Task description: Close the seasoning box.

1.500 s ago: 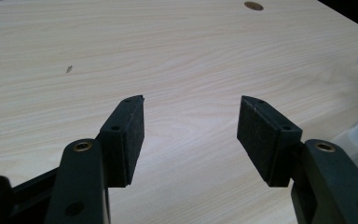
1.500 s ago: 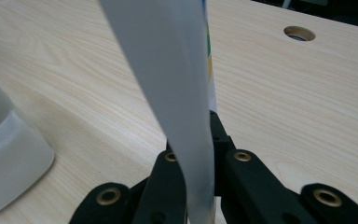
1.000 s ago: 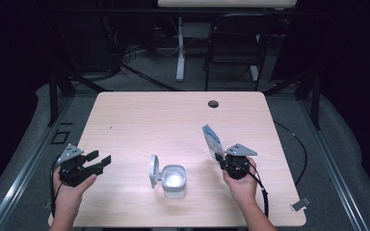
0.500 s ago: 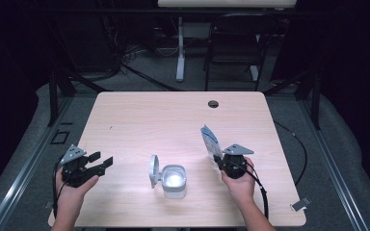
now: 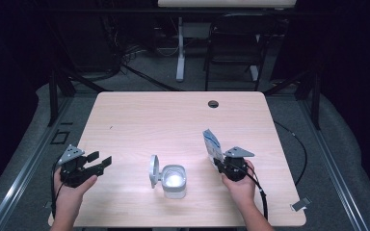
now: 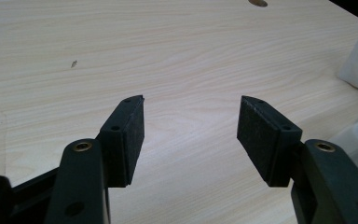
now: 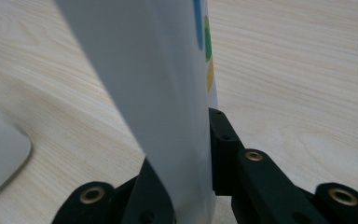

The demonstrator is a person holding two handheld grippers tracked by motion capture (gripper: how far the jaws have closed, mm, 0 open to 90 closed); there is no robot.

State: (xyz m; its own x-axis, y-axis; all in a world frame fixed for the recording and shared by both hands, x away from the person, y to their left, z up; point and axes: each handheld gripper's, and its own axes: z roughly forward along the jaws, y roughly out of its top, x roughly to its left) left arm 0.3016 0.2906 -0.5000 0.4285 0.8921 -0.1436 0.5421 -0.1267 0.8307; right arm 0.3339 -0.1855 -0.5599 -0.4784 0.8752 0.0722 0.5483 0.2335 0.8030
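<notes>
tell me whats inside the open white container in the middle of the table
The square white plastic container, its round lid flipped up on its left, shows only a bright, glaring white interior in the high view. Nothing distinct shows inside; the glare and near wall hide whether the bottom holds anything.

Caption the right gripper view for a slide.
White pouch stands between the right gripper jaws above the wooden table.

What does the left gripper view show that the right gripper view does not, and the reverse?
Left gripper view: the left gripper, jaws open with nothing between them, and the table's round hole. Right gripper view: the right gripper, whose jaws have just been opening, with the white pouch between them, and a pale lid edge. Both: the wooden table and the pouch.
</notes>
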